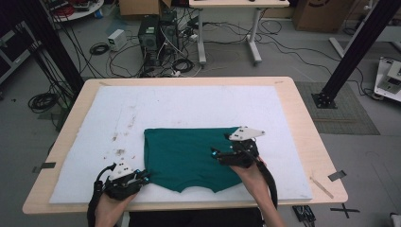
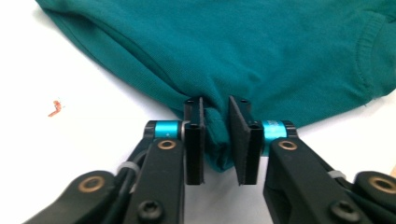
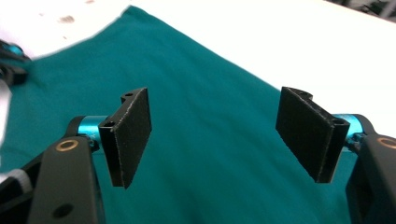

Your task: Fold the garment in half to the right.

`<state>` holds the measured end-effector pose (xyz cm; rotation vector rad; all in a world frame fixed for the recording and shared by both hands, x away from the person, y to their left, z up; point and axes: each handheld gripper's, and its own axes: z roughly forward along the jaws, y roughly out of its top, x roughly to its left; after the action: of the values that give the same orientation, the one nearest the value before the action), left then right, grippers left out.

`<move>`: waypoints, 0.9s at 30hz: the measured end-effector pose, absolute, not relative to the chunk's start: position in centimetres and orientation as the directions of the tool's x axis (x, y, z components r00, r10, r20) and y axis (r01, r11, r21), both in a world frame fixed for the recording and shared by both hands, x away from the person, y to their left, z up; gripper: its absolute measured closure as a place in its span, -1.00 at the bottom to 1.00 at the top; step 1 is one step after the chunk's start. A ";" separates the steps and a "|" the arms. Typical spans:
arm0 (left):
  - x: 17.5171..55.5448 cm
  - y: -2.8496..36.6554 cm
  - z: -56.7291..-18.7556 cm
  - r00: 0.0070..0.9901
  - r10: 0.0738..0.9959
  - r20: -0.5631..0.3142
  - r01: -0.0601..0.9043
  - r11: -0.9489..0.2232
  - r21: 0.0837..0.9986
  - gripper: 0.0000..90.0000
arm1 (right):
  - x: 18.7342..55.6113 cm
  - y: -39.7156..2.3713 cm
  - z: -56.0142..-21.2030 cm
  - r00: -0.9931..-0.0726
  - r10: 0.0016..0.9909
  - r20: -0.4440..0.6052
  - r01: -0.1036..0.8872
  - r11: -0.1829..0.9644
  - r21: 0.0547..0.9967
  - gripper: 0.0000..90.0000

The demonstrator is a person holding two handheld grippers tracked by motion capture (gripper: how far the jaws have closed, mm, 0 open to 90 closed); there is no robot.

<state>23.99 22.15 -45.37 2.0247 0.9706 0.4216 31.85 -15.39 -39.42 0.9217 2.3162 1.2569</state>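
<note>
At the shirt's [image 1: 189, 158] corner, left gripper [image 2: 216, 144] jaws clamp cloth; right gripper's [image 3: 219, 140] apart.

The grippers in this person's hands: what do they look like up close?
Each is a black frame. The left gripper and right gripper have flat, rectangular black pads on bright blue collars, with brass-coloured pivot rings on the arms. A grey three-cornered plate tops each, and a thick black cable trails back. No sleeves reach the wrists.

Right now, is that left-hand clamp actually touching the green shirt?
Touching. In the left gripper view, the left gripper has a bunched fold at the edge of the teal shirt squeezed between its two black pads, the cloth filling the narrow gap between them.
</note>
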 end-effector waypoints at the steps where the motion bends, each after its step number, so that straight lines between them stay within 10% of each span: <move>1: 23.9 22.1 -45.4 0.646 0.762 -0.040 0.480 -0.364 0.798 0.76 | 32.0 -15.0 -39.3 -0.729 0.684 0.006 0.382 0.400 0.833 -0.39; 27: 24.0 22.5 -45.7 0.649 0.757 -0.071 0.477 -0.333 0.814 0.82 | 40.6 1.5 -40.7 -0.853 0.520 0.051 0.403 0.593 0.698 -0.34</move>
<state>23.99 22.45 -45.68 1.9958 0.9627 0.4071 40.60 1.51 -40.67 0.7764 2.6594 1.1051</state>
